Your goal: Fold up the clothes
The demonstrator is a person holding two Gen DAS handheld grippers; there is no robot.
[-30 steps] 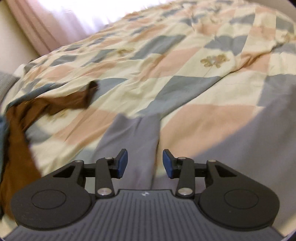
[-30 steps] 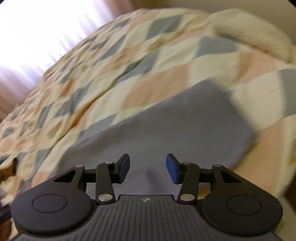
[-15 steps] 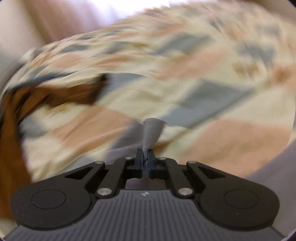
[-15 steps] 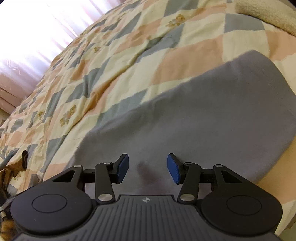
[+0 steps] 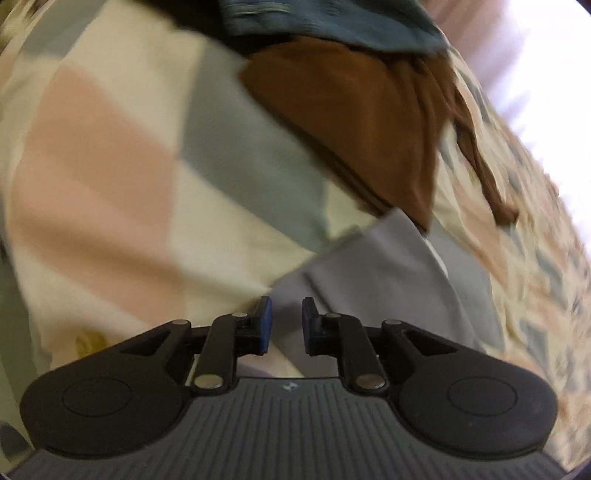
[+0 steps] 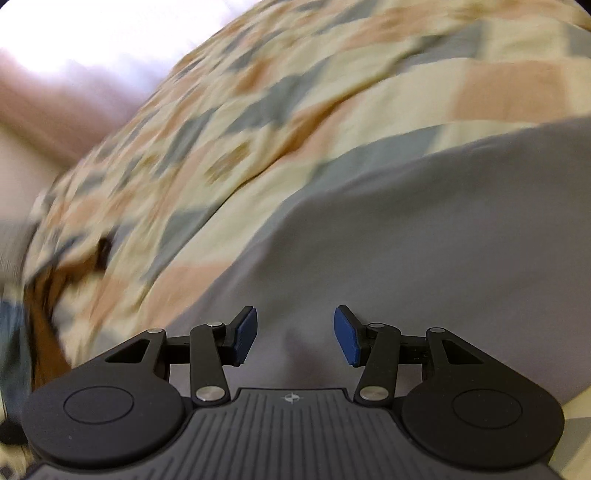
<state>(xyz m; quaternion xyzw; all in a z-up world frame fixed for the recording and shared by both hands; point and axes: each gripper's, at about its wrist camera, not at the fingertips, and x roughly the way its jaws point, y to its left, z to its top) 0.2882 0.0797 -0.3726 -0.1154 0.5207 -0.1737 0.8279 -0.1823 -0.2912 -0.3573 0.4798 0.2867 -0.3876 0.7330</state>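
Two grippers sit over a grey garment spread on a checked quilt. On the left, the left gripper has its fingers slightly apart, a narrow gap between the blue pads, with a strip of the grey garment running forward from between them; whether cloth touches the pads I cannot tell. Beyond its fingertips lies a brown garment, and past that a teal one. On the right, the right gripper has its fingers wide apart, directly above the grey garment
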